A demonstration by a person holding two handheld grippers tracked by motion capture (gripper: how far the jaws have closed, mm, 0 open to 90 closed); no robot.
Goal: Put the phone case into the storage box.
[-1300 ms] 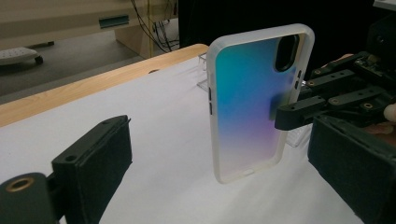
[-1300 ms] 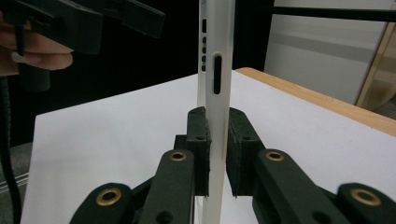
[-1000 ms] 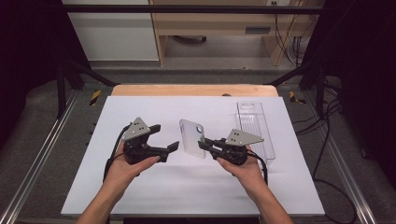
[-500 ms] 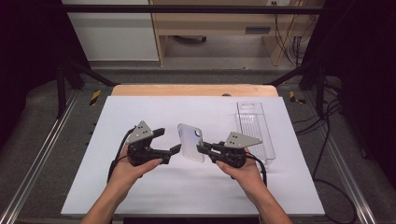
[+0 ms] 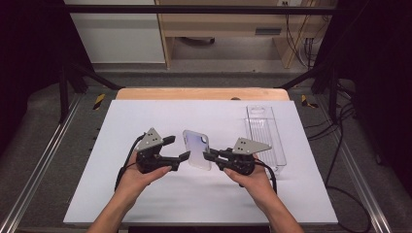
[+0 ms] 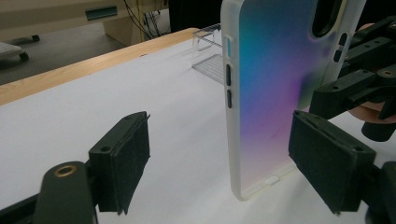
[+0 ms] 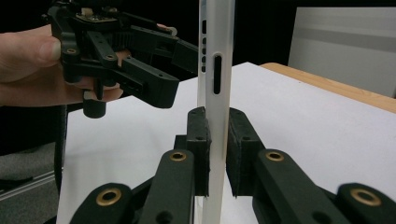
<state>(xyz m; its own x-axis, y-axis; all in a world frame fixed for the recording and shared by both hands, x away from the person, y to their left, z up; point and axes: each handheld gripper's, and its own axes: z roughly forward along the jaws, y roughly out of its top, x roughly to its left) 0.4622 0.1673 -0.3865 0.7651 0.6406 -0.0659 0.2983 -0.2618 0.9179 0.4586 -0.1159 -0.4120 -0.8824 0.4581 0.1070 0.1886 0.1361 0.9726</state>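
Frosted white with a blue-to-violet sheen on its back, a phone case (image 5: 197, 150) stands upright on its short edge near the middle of the white sheet that covers the table (image 5: 145, 116). The right gripper (image 5: 210, 156) pinches it: in the right gripper view both black pads press flat against the two faces of the phone case (image 7: 216, 79), low on its thin edge. The left gripper (image 5: 177, 148) sits just beside the case on the other side, jaws spread. Its jaws have just been closing. In the left gripper view the phone case (image 6: 275, 88) stands between them, close to the right-hand pad, and the other pad is well clear of it; whether the near pad touches I cannot tell. The left gripper (image 7: 154, 60) also appears in the right gripper view, held in a hand (image 7: 32, 70) beside the case. A clear plastic tray (image 5: 265, 136) lies flat on the sheet behind the right gripper, well apart from the case.
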